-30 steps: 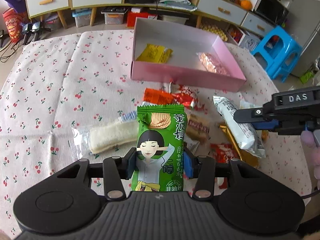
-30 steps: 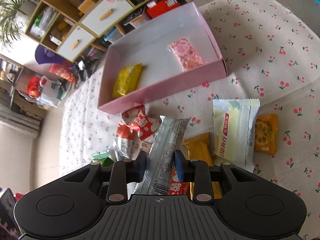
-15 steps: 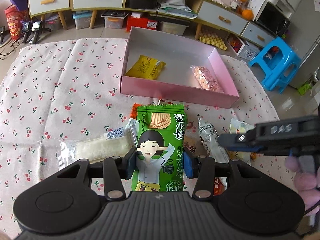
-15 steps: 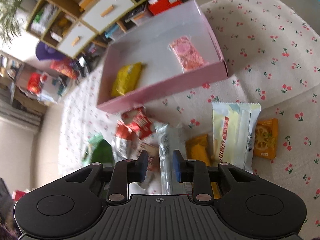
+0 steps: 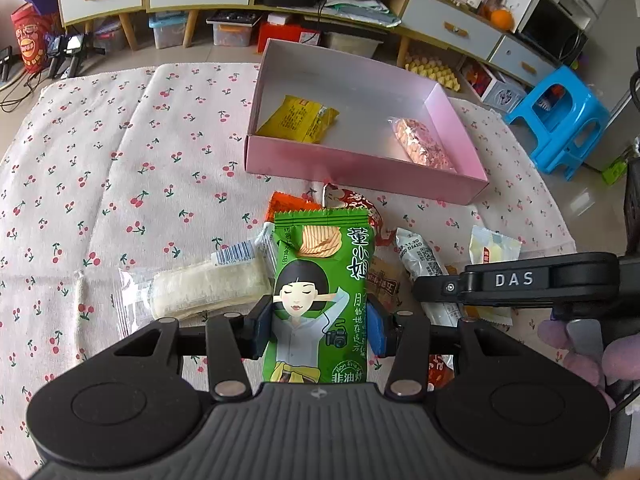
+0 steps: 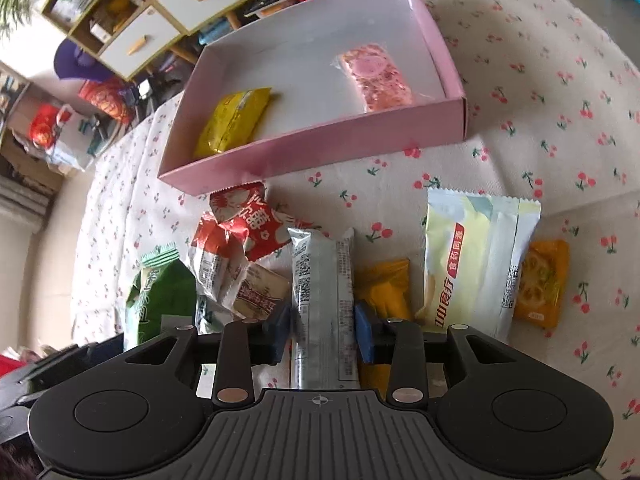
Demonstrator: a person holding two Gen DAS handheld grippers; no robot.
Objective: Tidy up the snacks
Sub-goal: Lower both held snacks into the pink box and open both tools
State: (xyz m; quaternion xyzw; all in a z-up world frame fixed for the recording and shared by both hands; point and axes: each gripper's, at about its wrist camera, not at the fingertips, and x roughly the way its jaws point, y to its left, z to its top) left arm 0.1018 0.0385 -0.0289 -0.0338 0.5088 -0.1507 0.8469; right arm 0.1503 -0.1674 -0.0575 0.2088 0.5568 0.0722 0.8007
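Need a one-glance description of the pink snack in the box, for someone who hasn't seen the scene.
Find the pink box on the cherry-print cloth; it holds two packets. Yours is the clear-wrapped pink speckled bar by the right wall. The other packet, at the left, is opaque yellow.

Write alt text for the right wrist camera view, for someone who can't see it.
The right gripper fingers clamp a silver snack bar above a cherry-print tablecloth strewn with snack packets. Behind them sits a pink box holding a yellow packet and a pink bar.
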